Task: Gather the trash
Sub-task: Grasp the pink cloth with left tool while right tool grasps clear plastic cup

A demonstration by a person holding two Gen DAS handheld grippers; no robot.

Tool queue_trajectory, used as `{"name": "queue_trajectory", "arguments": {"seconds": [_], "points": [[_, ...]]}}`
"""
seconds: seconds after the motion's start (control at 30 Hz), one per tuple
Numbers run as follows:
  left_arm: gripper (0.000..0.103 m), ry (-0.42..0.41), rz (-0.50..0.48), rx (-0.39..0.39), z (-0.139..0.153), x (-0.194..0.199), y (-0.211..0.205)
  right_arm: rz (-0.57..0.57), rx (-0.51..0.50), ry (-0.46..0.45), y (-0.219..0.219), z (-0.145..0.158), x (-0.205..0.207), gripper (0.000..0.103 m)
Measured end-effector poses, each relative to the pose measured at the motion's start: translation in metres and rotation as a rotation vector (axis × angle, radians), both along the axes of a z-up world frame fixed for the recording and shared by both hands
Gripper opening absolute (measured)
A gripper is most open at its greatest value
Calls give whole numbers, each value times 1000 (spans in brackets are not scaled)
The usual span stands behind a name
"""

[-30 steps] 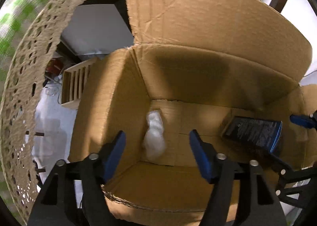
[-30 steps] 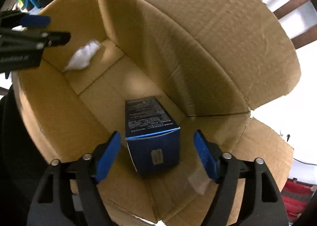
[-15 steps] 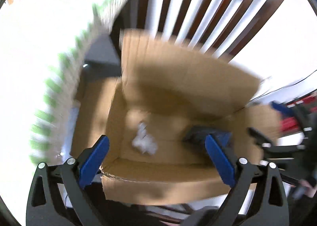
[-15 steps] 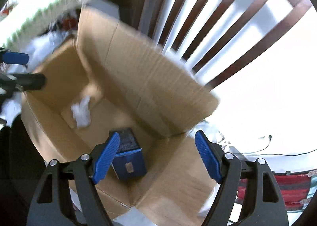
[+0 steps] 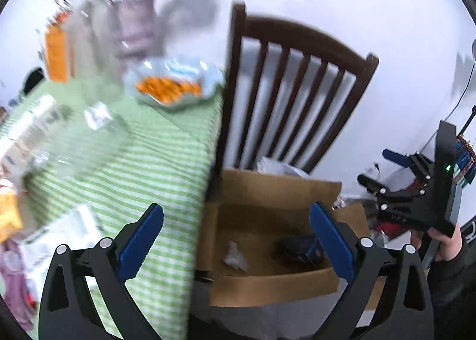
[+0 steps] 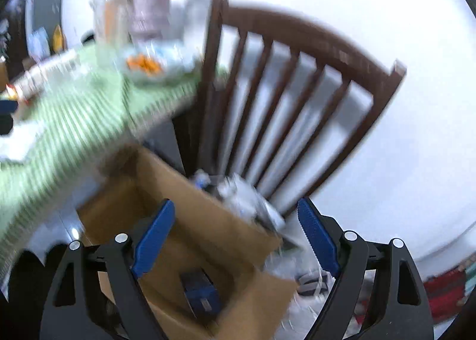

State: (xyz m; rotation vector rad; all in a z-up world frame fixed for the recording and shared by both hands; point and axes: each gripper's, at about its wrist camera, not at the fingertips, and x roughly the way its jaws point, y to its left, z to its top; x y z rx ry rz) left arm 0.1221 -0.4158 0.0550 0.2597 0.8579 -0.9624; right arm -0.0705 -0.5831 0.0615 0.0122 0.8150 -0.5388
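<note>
An open cardboard box [image 5: 267,200] stands on a dark wooden chair [image 5: 297,87] beside the table. A crumpled white wrapper [image 5: 235,255] and a dark blue carton [image 5: 300,247] lie on the box floor. The box [image 6: 208,235] and the carton [image 6: 199,286] also show in the right wrist view. My left gripper [image 5: 235,238] is open and empty, high above the box. My right gripper [image 6: 235,235] is open and empty above the box; it also shows at the right of the left wrist view [image 5: 386,170].
A table with a green striped cloth [image 5: 142,161] lies left of the chair. On it are a bowl of orange food [image 5: 172,87], clear packets [image 5: 98,116], white packaging [image 5: 62,235] and a yellow item [image 5: 7,215]. A white wall is behind.
Both grippers have lifted up and away from the box, which now looks small and low. The table top has come into view. The views are blurred with motion.
</note>
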Motion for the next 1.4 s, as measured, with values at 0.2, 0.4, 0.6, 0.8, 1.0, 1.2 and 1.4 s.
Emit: {"name": "queue_trajectory", "arguments": {"seconds": [0.2,0.4,0.6,0.8,1.0,1.2,1.4], "points": [[96,-196,135,-94,40,4,65,99,-51,-257,48,46,20,81],[96,-329,276,-124,57,14,136,233,-27,-407,100,69,55,85],[96,-358,452,-90,50,33,225,396,77,-452,160,68,101,85],[96,-287,666,-40,30,53,310,582,194,-400,243,46,162,85],[96,-198,784,-11,6,58,376,713,284,-320,313,19,207,85],[96,-146,817,35,-14,59,405,763,328,-210,352,-9,249,69],[96,-112,798,54,-30,65,406,798,435,-105,365,-38,269,13]]}}
